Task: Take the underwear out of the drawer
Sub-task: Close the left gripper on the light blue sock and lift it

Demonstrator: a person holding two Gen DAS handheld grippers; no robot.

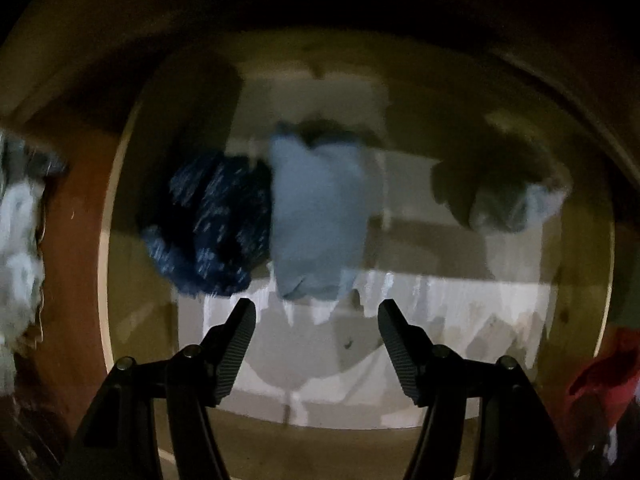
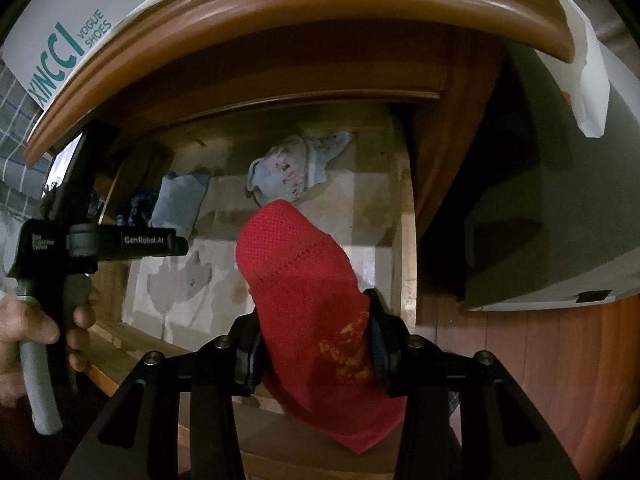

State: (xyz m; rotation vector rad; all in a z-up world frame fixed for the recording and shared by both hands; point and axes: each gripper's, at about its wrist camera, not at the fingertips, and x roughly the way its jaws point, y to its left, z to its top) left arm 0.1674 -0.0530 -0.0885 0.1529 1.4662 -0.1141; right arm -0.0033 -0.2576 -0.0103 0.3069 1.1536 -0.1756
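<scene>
Above open drawer (image 2: 406,240): left claw (image 1: 316,310) wide, empty, pointing down; light blue underwear (image 1: 316,220) directly ahead, long axis along claw line. Right claw (image 2: 316,344) clamps red underwear (image 2: 304,280).

The left claw (image 1: 316,312) points straight down over the drawer (image 1: 120,208), jaws apart with nothing between them. A hand (image 2: 36,328) wraps its grey handle. The right claw (image 2: 316,344) tilts steeply down above the drawer's front edge, jaws pressed on both sides of red underwear (image 2: 308,292).
</scene>
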